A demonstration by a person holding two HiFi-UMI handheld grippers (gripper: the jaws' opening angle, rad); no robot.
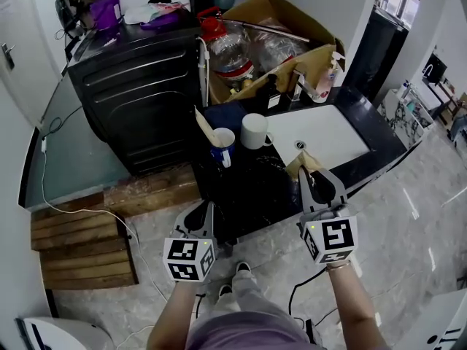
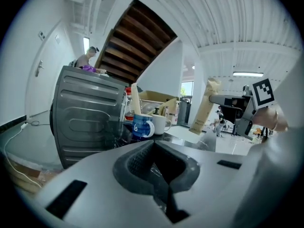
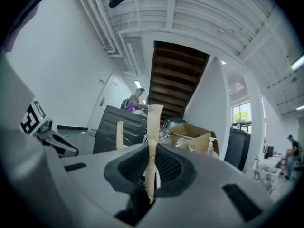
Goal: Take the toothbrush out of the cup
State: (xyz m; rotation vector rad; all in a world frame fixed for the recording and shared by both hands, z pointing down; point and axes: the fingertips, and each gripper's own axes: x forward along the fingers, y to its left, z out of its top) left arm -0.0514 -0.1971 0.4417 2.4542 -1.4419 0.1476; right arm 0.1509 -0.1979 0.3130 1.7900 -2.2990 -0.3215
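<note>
A blue cup (image 1: 222, 150) stands on the dark counter (image 1: 248, 188) with a brown paper-wrapped toothbrush (image 1: 203, 126) leaning in it; in the left gripper view the cup (image 2: 142, 126) and that toothbrush (image 2: 136, 99) show ahead. My right gripper (image 1: 312, 175) is shut on a second paper-wrapped toothbrush (image 1: 302, 162), which it holds upright near the counter's front edge, right of the cup. That packet (image 3: 153, 141) stands between the right gripper's (image 3: 151, 177) pads. My left gripper (image 1: 209, 211) hovers at the counter's front edge, its jaws together with nothing in them, and looks the same from its own camera (image 2: 161, 177).
A white mug (image 1: 255, 130) stands right of the blue cup. Behind it is a white sink basin (image 1: 325, 133), and a cardboard box (image 1: 292, 35) with bottles. A black appliance (image 1: 139, 86) stands at the left and a wooden pallet (image 1: 80, 246) lies on the floor.
</note>
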